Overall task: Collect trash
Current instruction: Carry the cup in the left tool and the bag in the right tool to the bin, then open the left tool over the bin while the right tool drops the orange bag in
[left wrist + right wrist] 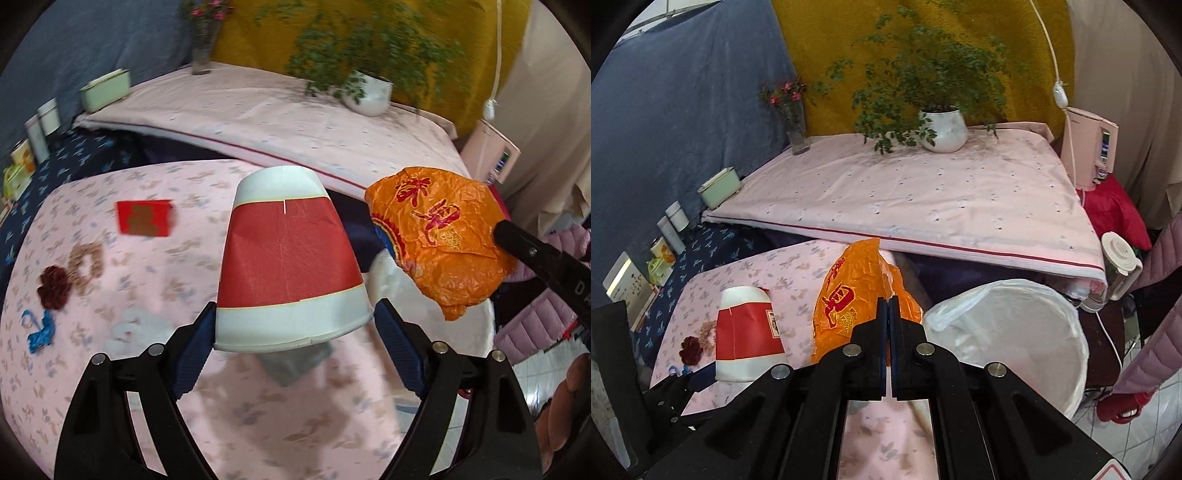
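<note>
A round bin lined with a white plastic bag stands just beside the pink floral-cloth table, its liner stretched over the rim and its visible interior showing only white plastic. At the back, a white ceramic pot holds a trailing green plant, a clear glass vase holds red flowers, and a pale green rectangular tin sits at the corner of the pink quilted surface; what the tin holds cannot be seen.

The left gripper holds a red-and-white paper cup upside down above the table, its blue-padded jaws set against the white band near the cup's rim, one on each side. The cup has a broad red middle band between white bands, with faint scuffs on the red.

The right gripper has its jaws pressed together on a crumpled orange plastic wrapper printed with red characters and a blue-and-red edge pattern, held in the air between the cup and the bin.

Left on the table are a red printed card, a dark red fabric scrunchie, a beige scrunchie and a blue ribbon scrap.
</note>
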Demonstrator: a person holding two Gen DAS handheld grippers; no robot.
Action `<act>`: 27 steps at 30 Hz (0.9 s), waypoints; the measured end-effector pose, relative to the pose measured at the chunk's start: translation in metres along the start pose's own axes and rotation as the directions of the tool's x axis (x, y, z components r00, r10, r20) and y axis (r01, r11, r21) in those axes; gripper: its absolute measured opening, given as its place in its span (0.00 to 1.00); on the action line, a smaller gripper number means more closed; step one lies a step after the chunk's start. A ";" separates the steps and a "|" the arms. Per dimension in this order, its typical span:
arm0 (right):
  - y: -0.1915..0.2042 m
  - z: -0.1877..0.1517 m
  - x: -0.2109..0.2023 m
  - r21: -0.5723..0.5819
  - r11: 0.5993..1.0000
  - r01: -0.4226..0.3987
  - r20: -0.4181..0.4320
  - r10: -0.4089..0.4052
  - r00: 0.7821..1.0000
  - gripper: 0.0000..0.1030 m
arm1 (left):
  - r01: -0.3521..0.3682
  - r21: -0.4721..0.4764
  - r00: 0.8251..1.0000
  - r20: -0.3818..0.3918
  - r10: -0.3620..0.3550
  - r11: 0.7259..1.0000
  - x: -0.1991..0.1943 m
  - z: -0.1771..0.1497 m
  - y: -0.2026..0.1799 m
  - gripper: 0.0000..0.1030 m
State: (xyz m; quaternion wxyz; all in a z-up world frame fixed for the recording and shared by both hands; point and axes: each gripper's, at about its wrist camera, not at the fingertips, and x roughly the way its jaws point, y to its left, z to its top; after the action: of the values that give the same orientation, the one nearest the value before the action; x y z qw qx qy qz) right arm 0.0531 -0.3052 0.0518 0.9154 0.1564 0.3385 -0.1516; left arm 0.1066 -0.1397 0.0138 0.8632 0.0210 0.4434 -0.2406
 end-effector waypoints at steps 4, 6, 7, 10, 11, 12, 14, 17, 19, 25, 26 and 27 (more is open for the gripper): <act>-0.041 0.001 0.005 0.037 0.998 0.055 -0.019 -0.055 0.998 0.02 | 0.035 0.062 0.999 -0.010 -0.035 0.997 0.012 0.002 -0.042 0.78; -0.056 -0.001 0.009 0.047 0.996 0.082 -0.031 -0.081 0.996 0.02 | 0.049 0.093 0.999 -0.019 -0.047 0.995 0.019 0.002 -0.061 0.78; -0.063 -0.003 0.010 0.052 0.994 0.093 -0.038 -0.091 0.995 0.02 | 0.058 0.101 0.998 -0.024 -0.056 0.993 0.022 0.002 -0.068 0.78; -0.081 -0.006 0.014 0.061 0.991 0.122 -0.056 -0.118 0.991 0.02 | 0.080 0.127 0.996 -0.042 -0.075 0.989 0.032 0.001 -0.090 0.78; -0.086 -0.007 0.016 0.061 0.990 0.131 -0.062 -0.127 0.990 0.02 | 0.088 0.136 0.995 -0.048 -0.082 0.987 0.035 0.001 -0.097 0.78; -0.090 -0.007 0.018 0.061 0.989 0.138 -0.068 -0.134 0.989 0.02 | 0.095 0.142 0.995 -0.053 -0.088 0.985 0.039 0.001 -0.103 0.78; -0.095 -0.007 0.021 0.053 0.988 0.145 -0.083 -0.141 0.987 0.02 | 0.103 0.155 0.994 -0.058 -0.095 0.982 0.044 0.001 -0.112 0.79; -0.099 -0.007 0.026 0.043 0.986 0.163 -0.090 -0.159 0.983 0.05 | 0.117 0.169 0.992 -0.056 -0.109 0.979 0.049 0.001 -0.122 0.81; -0.100 -0.007 0.028 0.040 0.986 0.164 -0.093 -0.160 0.983 0.08 | 0.113 0.176 0.993 -0.059 -0.105 0.978 0.052 0.000 -0.125 0.80; -0.093 -0.008 0.028 0.036 0.988 0.151 -0.081 -0.148 0.986 0.29 | 0.090 0.146 0.995 -0.061 -0.082 0.985 0.056 0.002 -0.114 0.81; -0.091 -0.009 0.027 0.035 0.988 0.148 -0.079 -0.145 0.986 0.29 | 0.091 0.139 0.995 -0.062 -0.083 0.986 0.056 0.003 -0.112 0.81; -0.090 -0.009 0.026 0.034 0.989 0.144 -0.076 -0.141 0.987 0.29 | 0.091 0.136 0.994 -0.063 -0.084 0.987 0.055 0.003 -0.110 0.81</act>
State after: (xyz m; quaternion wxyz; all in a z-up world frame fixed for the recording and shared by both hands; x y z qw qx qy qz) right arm 0.0325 -0.3874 0.0117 0.8858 0.1553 0.3794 -0.2176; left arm 0.0880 -0.2596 -0.0080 0.8351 0.0682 0.4508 -0.3077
